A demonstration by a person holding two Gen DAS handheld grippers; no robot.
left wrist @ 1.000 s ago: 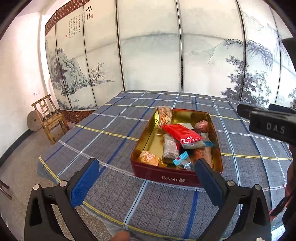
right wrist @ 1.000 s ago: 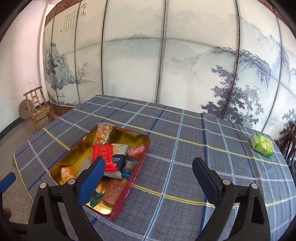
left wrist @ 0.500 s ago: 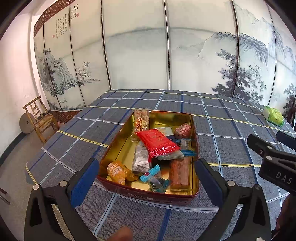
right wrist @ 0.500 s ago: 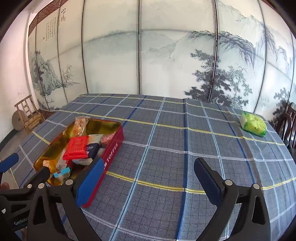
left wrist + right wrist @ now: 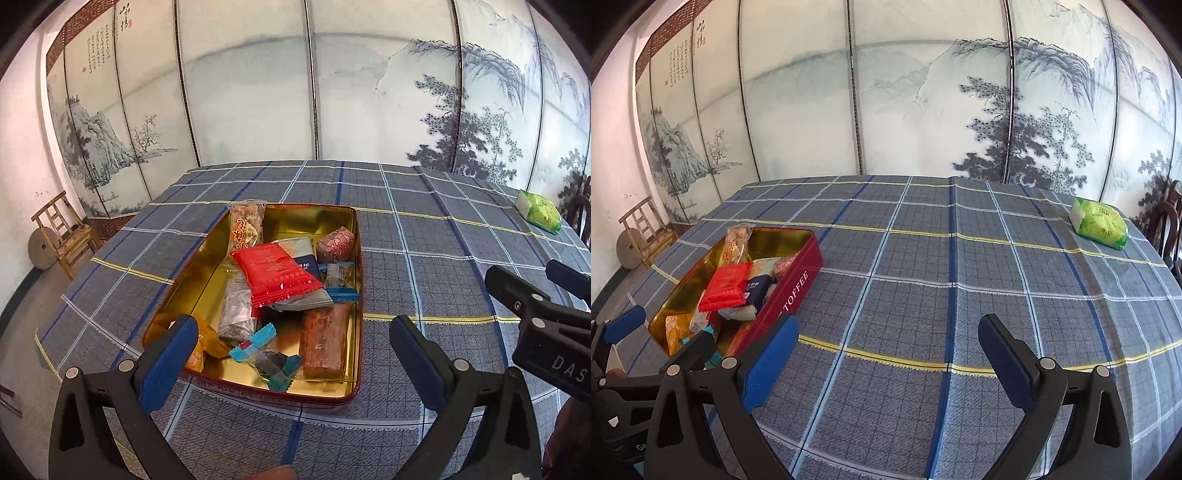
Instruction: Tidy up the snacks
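From the left wrist view, the left tool (image 5: 291, 350) hangs with its fingers spread wide and nothing between them, just above the near end of the tin (image 5: 352, 254). The tin is red outside and gold inside, standing open on the table (image 5: 424, 236) under a blue checked cloth. Inside it, a red packet (image 5: 275, 271) lies on top of the pile in the middle, a long clear packet (image 5: 245, 229) leans at the far left corner, and a brown bar (image 5: 325, 341) lies along the right wall near the front. An orange sweet (image 5: 203, 349) sits at the near left corner, partly behind the blue finger pad. The right tool (image 5: 535, 306) pokes in from the right edge. A green packet (image 5: 539, 211) lies far off near the table's right edge, well apart from the tin.

From the right wrist view, the right tool (image 5: 886, 350) is also spread wide and empty, over bare cloth to the right of the tin (image 5: 798, 280). The green packet (image 5: 1099, 223) rests alone at the far right of the table (image 5: 923, 258). The left tool (image 5: 661, 328) shows at the lower left, beside the tin's near end.
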